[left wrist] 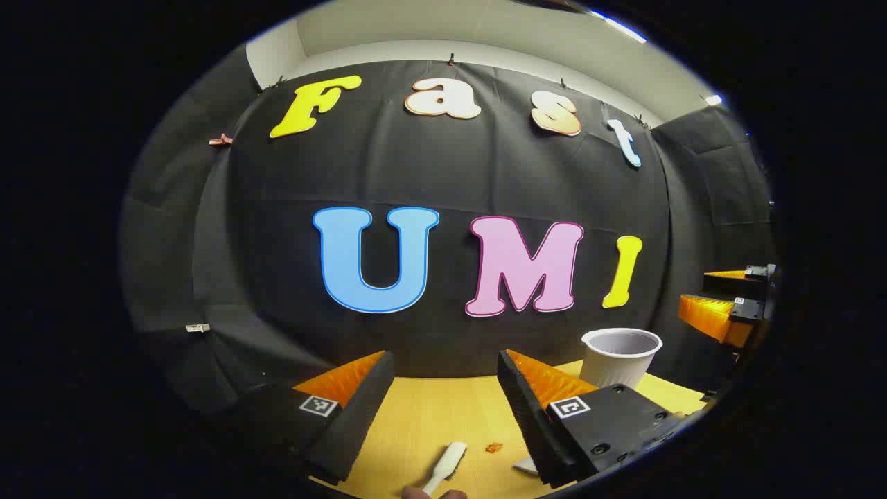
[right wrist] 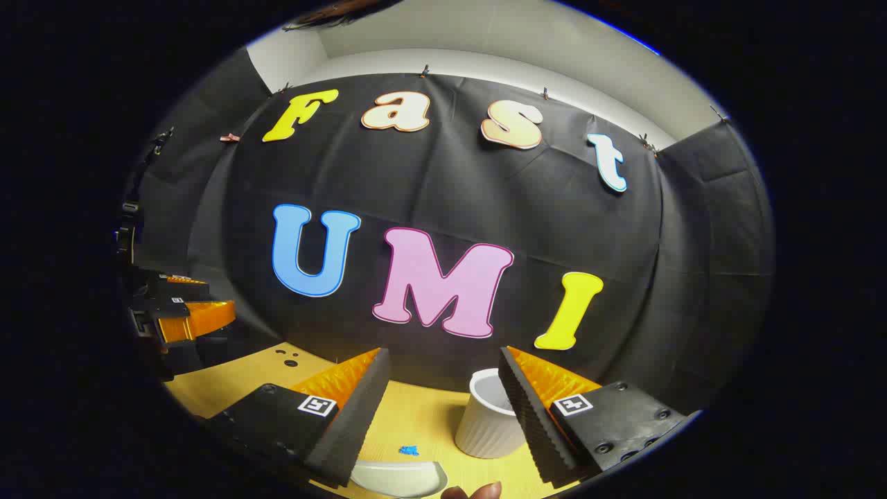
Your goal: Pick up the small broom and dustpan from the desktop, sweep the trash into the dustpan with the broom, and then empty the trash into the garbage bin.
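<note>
In the left gripper view my left gripper (left wrist: 443, 367) stands open above the wooden desktop (left wrist: 429, 423). Below its fingers lie the small white broom (left wrist: 447, 466), an orange scrap (left wrist: 493, 448) and a white edge (left wrist: 524, 466) half hidden by the right-hand finger. The white ribbed bin (left wrist: 620, 355) stands at the back right, and the right gripper (left wrist: 693, 287) hovers open at the far right. In the right gripper view my right gripper (right wrist: 443, 357) is open and holds nothing. The white dustpan (right wrist: 398, 478) and a blue scrap (right wrist: 409, 450) lie beneath it, the bin (right wrist: 485, 419) just behind its right-hand finger.
A fingertip (left wrist: 423, 493) shows at the bottom edge of the left gripper view, another fingertip (right wrist: 478, 491) at the bottom of the right gripper view. The left gripper (right wrist: 218, 296) hangs at the far left there, near small holes (right wrist: 284, 357) in the desktop. Black cloth walls close the back.
</note>
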Demonstrator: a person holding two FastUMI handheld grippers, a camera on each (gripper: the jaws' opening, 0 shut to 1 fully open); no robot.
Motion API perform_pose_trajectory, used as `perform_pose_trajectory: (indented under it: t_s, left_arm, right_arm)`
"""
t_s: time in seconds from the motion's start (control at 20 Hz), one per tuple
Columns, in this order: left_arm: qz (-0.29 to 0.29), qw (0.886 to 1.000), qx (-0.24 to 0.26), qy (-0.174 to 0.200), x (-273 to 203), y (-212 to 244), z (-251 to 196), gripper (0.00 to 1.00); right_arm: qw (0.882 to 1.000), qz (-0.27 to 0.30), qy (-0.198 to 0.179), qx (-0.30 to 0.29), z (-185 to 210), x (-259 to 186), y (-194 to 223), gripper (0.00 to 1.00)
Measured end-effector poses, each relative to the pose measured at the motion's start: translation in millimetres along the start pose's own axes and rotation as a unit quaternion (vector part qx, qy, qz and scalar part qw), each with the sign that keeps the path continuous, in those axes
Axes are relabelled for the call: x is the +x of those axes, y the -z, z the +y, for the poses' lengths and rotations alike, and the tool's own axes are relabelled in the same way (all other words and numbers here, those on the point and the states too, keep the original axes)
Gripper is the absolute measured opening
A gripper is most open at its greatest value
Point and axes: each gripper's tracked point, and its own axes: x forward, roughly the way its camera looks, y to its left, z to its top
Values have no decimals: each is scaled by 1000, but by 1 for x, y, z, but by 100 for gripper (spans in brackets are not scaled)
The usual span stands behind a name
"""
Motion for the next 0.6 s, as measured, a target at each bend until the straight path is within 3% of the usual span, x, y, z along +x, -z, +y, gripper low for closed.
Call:
perform_pose_trajectory:
  t_s: [0.6]
  left_arm:
    - [-12, 1000, 11, 12, 4, -5, 1, 95]
  right_arm:
    - [1000, -7, 10, 1, 4, -1, -1, 97]
